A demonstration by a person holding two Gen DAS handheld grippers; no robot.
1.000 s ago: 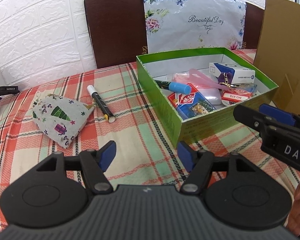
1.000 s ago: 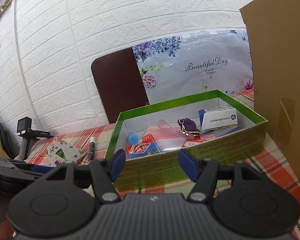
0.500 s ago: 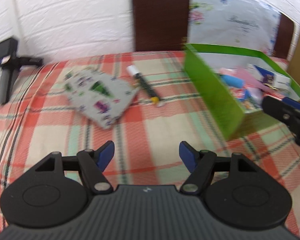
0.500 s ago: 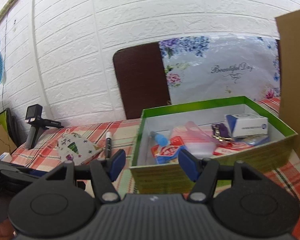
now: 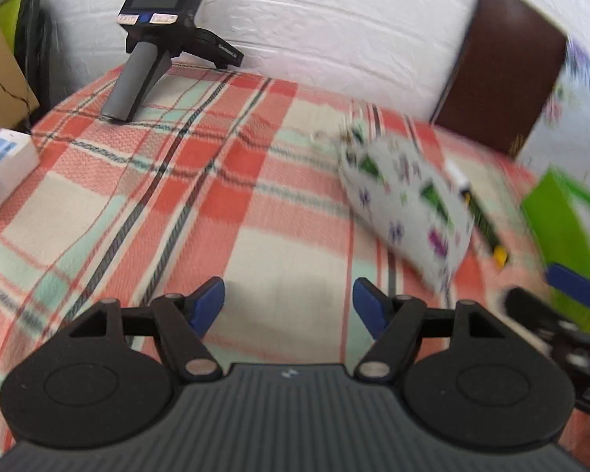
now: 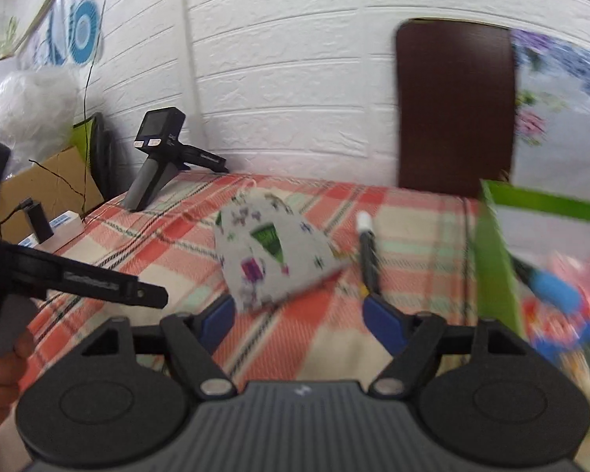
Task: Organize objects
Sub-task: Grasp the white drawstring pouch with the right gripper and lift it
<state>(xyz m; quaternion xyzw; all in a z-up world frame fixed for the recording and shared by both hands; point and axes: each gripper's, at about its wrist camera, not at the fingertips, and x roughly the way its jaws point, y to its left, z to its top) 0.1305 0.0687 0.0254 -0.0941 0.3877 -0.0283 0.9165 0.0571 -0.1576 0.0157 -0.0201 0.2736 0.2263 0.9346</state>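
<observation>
Claws (image 5: 288, 303) (image 6: 303, 319) both released (empty) | views swung left | pouch (image 6: 269, 253) nearer

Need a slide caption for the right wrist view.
Open right claw faces a printed pouch and marker beside the green box.

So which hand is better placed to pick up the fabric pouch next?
Right. The right gripper has open jaws with the pouch just ahead; the left gripper faces bare tablecloth, pouch off to its right.

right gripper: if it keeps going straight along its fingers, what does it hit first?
Likely the printed fabric pouch, lying just ahead of the open right gripper. The marker lies slightly right of that line. Blur makes depth uncertain.
</observation>
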